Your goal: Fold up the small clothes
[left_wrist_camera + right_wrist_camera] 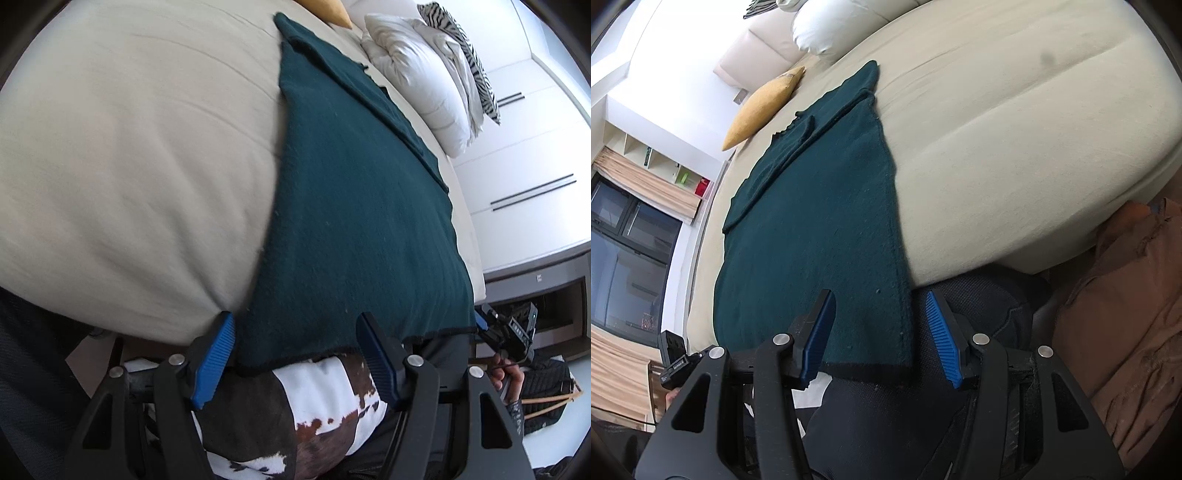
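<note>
A dark teal knitted garment [354, 221] lies flat on the cream bed, its hem hanging over the near edge; it also shows in the right wrist view [820, 229]. A folded-in sleeve lies along its far side. My left gripper [295, 321] is open, its blue pads on either side of the hem's near left corner. My right gripper [879, 299] is open, its pads astride the hem's right corner. Neither is closed on the cloth.
The cream bed [129, 166] stretches away, with white pillows [417, 81] and a zebra cushion [469, 55] at the head. A yellow cushion [761, 107] lies beyond the garment. A brown fabric heap [1126, 314] sits beside the bed. A wardrobe [535, 166] stands nearby.
</note>
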